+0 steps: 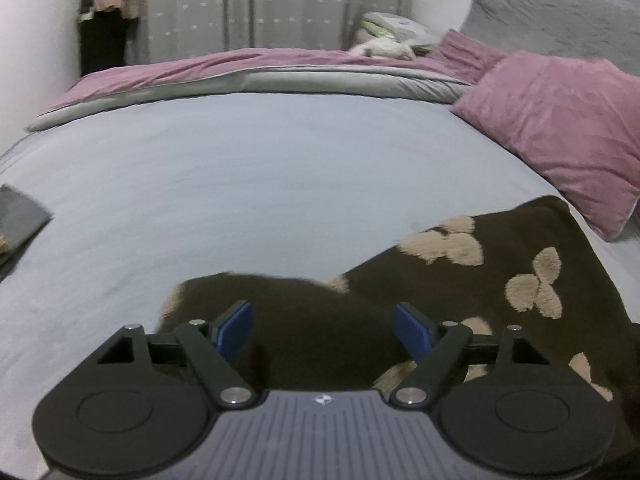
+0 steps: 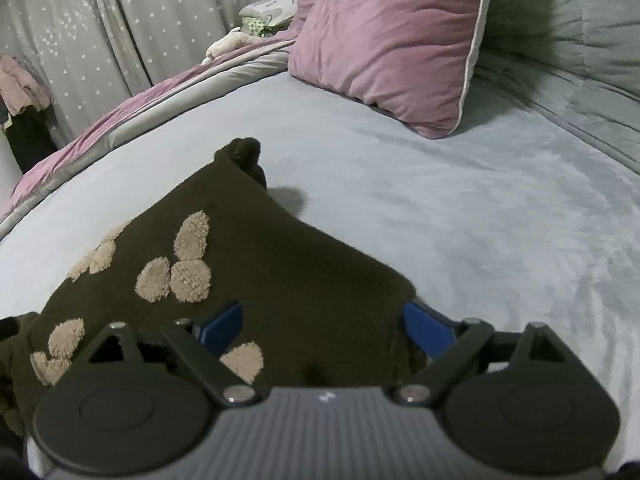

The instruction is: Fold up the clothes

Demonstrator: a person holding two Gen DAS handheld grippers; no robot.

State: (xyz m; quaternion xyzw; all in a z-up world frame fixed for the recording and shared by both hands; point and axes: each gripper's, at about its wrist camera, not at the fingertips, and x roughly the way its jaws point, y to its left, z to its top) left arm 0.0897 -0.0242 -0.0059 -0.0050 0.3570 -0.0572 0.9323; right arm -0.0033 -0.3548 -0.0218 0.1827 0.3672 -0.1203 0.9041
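Note:
A dark brown knitted garment with beige flower patches (image 1: 460,276) (image 2: 256,248) lies spread on the pale blue bed sheet (image 1: 260,176) (image 2: 460,216). My left gripper (image 1: 324,332) hovers over the garment's near left part, open, its blue pads (image 1: 236,330) wide apart with brown fabric beneath them. My right gripper (image 2: 324,330) is open too, over the garment's near right corner; one blue pad (image 2: 426,330) sits at the fabric's edge. Nothing is clamped in either one.
A pink pillow (image 1: 556,132) (image 2: 396,40) lies at the head of the bed beside a grey quilted headboard cushion (image 2: 568,32). A pink and grey duvet (image 1: 248,76) is bunched along the far side. A dark grey item (image 1: 20,216) sits at the left edge. Curtains (image 2: 120,20) hang behind.

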